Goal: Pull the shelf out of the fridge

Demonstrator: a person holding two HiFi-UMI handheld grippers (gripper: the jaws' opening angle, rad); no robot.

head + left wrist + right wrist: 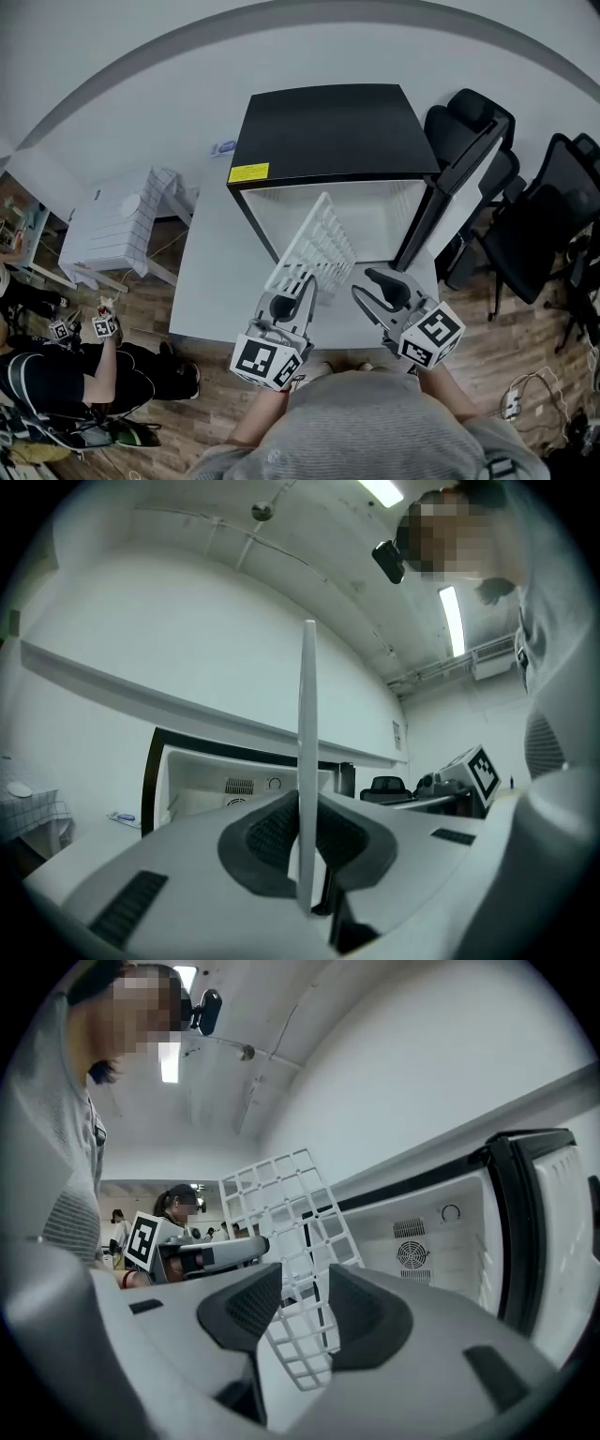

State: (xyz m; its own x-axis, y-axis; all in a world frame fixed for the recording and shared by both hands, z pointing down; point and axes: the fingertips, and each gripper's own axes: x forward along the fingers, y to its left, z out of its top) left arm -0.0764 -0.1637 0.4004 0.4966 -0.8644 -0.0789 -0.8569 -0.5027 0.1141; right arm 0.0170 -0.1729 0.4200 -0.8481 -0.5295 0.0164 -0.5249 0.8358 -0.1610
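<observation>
Wire shelf [317,246], white and gridded, stands tilted on its edge in front of the open black fridge [328,131], its far end up against the mouth of the white compartment and its near end down over the white table [211,281]. Your left gripper [298,291] is clamped on that near edge: in the left gripper view the shelf's rim runs straight up as a thin white bar between the two dark pads [267,836], which press on it from either side. Your right gripper [367,284] sits just beside the shelf's lower right corner, its jaws spread and nothing between them. In the right gripper view the shelf's grid shows through the gap and beyond it; whether a fingertip touches the wire cannot be told from these angles. The fridge door [459,183] hangs open to the right, edge-on to the head camera, with black office chairs [530,225] behind it. Inside the compartment, the right gripper view shows a round fan grille [411,1255] on the back wall.
</observation>
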